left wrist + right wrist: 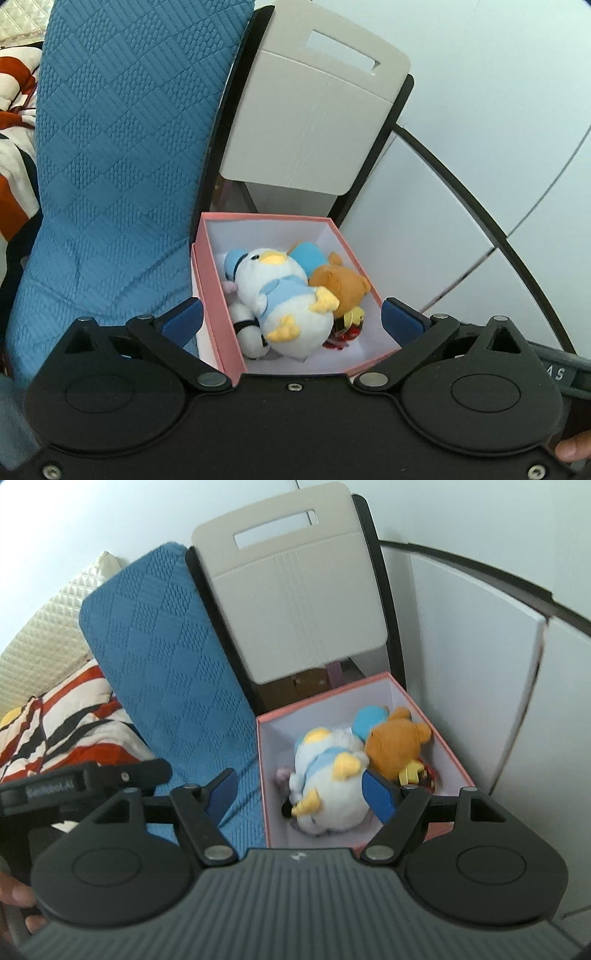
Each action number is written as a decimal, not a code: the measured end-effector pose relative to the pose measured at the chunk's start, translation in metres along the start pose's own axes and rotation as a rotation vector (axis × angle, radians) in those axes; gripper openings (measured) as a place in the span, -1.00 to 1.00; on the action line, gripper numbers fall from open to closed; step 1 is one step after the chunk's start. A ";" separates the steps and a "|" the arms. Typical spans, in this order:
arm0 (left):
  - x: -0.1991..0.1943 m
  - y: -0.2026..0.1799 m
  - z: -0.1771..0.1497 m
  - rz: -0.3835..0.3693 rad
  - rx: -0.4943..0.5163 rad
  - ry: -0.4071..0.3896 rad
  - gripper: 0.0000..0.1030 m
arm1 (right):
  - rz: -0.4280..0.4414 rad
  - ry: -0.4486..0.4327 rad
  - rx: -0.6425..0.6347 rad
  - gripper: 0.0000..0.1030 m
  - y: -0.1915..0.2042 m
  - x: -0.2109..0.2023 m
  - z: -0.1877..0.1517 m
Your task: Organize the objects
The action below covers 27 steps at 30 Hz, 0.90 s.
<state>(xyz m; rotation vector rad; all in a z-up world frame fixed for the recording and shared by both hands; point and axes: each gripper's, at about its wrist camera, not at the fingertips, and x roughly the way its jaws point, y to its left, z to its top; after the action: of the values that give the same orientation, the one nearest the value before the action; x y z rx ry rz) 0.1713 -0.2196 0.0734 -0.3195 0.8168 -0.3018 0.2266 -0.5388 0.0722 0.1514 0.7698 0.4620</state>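
Both claws, left & right, wide over pink box w/ plush duck; "SenRobot.AI" label

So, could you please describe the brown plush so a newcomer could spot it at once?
Beside the blue cushion sits an open pink box. The brown plush lies against its right wall, beside the white duck plush; it alone is orange-brown.

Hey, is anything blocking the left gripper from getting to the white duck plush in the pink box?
Nothing visible does. The pink box is open on top, and the white duck plush lies uppermost, right ahead of the open left gripper.
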 end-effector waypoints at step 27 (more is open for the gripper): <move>-0.037 0.041 -0.084 0.062 0.022 -0.020 0.99 | -0.007 -0.035 0.003 1.00 0.016 0.006 -0.092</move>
<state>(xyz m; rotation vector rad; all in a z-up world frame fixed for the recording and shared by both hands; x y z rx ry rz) 0.0906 -0.1818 0.0278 -0.2757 0.8021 -0.2491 0.1599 -0.5249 0.0073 0.1590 0.7365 0.4504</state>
